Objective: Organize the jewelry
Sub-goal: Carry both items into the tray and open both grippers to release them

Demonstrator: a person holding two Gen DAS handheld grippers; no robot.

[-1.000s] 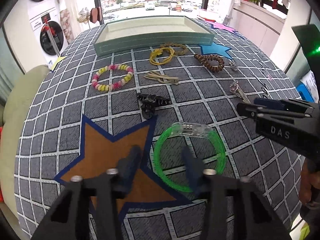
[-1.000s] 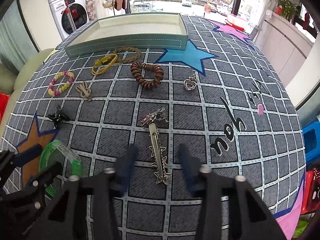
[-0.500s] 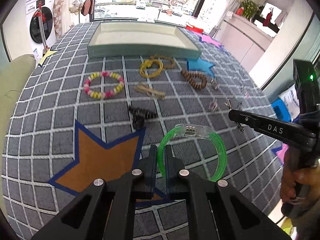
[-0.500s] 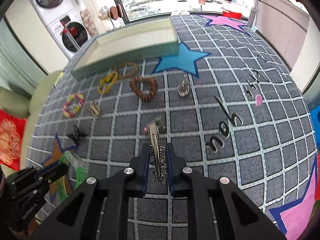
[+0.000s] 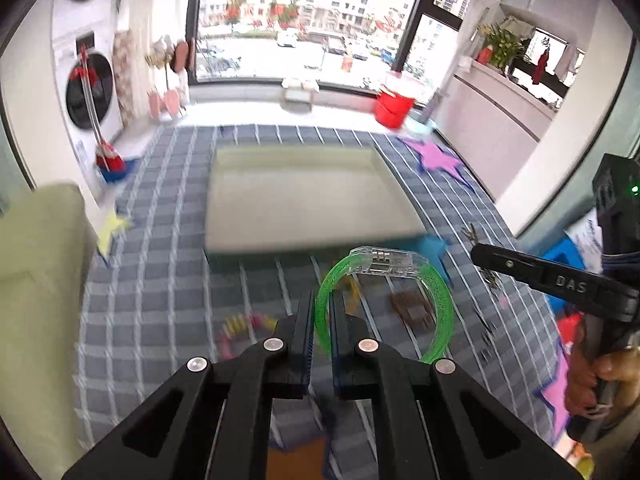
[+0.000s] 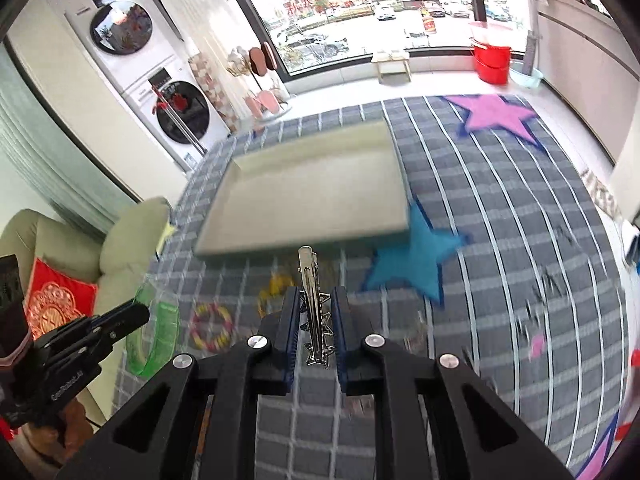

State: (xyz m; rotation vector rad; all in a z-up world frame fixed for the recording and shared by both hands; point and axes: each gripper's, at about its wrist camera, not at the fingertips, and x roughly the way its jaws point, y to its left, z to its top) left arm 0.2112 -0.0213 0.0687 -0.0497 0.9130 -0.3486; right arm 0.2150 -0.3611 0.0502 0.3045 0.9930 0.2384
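Big window (image 5: 304, 20), stacked washers (image 6: 160, 80), green sofa (image 6: 120, 240).

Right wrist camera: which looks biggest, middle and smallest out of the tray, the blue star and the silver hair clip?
1. tray, by far the largest.
2. blue star on the cloth.
3. silver hair clip, thinnest, though it sits close to the camera in the right gripper, so it looks bigger than it is.

tray (image 5: 312, 204) sits on the mat (image 5: 160, 208), far side. bracelet (image 5: 440, 300) in left gripper (image 5: 321, 308), hair clip (image 6: 313, 304) in right gripper (image 6: 315, 312), both before tray's near wall.
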